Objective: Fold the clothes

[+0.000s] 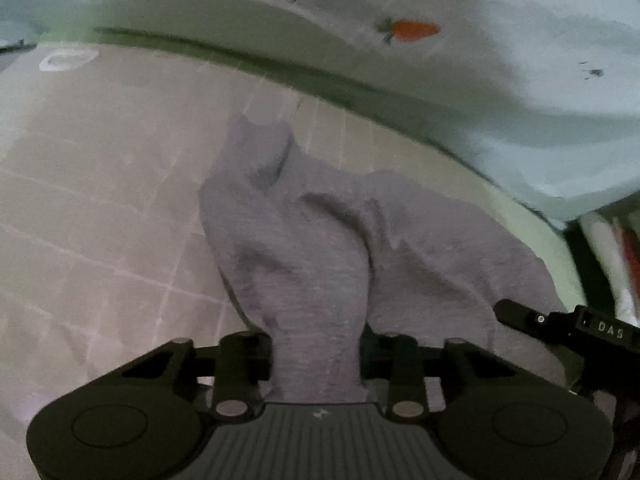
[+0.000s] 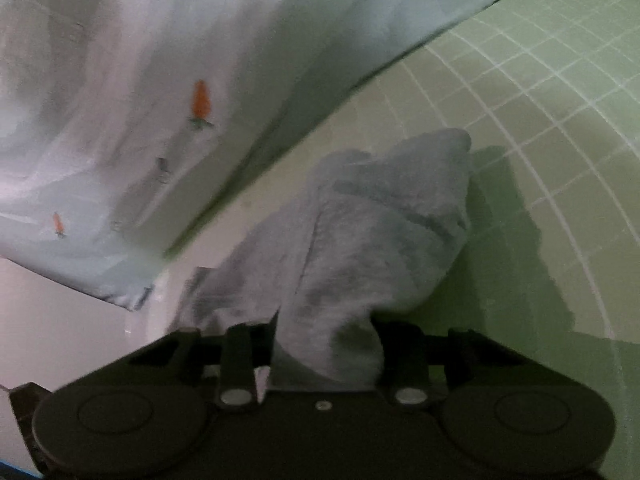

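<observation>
A grey knit garment point(image 1: 320, 248) hangs bunched over a gridded cutting mat point(image 1: 100, 220). My left gripper point(image 1: 318, 356) is shut on one part of it, the cloth filling the gap between the fingers. My right gripper point(image 2: 326, 356) is shut on another part of the same grey garment point(image 2: 360, 232), which rises in a crumpled heap ahead of it. The right gripper's black body point(image 1: 568, 328) shows at the right edge of the left wrist view, close beside the left one. The fingertips are hidden by cloth.
A pale blue-white cloth with orange carrot prints point(image 1: 416, 30) lies along the far side of the mat, also in the right wrist view point(image 2: 200, 100). The green gridded mat point(image 2: 540, 120) extends to the right. A white ring point(image 1: 68, 58) lies at far left.
</observation>
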{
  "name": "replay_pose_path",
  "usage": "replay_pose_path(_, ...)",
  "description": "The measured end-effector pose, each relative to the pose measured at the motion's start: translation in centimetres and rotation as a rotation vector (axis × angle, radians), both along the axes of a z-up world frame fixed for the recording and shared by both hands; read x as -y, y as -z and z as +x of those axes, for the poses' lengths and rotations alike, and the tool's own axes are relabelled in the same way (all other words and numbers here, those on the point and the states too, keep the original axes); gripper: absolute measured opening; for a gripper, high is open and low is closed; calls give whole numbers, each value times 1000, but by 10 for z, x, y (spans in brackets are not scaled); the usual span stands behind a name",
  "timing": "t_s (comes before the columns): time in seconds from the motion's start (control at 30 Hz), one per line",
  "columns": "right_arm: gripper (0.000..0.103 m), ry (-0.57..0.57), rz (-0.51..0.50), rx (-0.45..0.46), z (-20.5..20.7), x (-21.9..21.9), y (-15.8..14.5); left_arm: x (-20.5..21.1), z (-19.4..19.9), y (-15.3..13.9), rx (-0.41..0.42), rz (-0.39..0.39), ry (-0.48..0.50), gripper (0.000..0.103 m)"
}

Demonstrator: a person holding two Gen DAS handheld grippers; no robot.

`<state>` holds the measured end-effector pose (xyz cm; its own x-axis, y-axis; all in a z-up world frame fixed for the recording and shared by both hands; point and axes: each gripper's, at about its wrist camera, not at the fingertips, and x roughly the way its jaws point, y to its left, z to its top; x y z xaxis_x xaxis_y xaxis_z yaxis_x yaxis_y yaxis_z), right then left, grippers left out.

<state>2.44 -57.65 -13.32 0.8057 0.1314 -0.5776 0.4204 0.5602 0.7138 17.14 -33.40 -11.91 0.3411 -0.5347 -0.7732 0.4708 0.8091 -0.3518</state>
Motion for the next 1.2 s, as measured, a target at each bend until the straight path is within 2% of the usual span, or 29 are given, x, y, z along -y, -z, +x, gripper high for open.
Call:
replay_pose_path(0.07, 33, 1, 15, 37, -18, -17, -13, -5, -17, -14, 46, 7, 24, 33)
replay_pose_path(0.13, 32, -1, -19, 54, -35, -34, -28, -12, -39, -26, 75, 4, 44, 33)
replay_pose_path(0.33, 32, 79, -77, 93, -98, -55, -59, -32, -79, -54, 96, -75, 98, 33)
replay_pose_path(0.53, 32, 207, -121, 88, -165, -62, -80, -21, -120, -76, 123, -125, 241, 32)
replay_pose_path(0.7, 31, 312, -182, 87, -233, -48, -101, 12, -160, -99, 151, -186, 400, 32)
replay_pose_path(0.77, 31, 355, -192, 109, -262, -30, -109, 30, -179, -107, 166, -223, 451, 32)
replay_pose_path(0.87, 30, 381, -223, 147, -299, 11, -125, 72, -207, -120, 187, -272, 475, 32)
replay_pose_path(0.97, 30, 349, -309, 187, -330, 65, -145, 125, -245, -136, 263, -310, 500, 32)
replay_pose_path(1.1, 29, 320, -376, 279, -380, 150, -178, 199, -290, -163, 336, -391, 479, 32)
replay_pose_path(1.2, 29, 284, -498, 321, -404, 210, -212, 257, -320, -186, 397, -463, 463, 32)
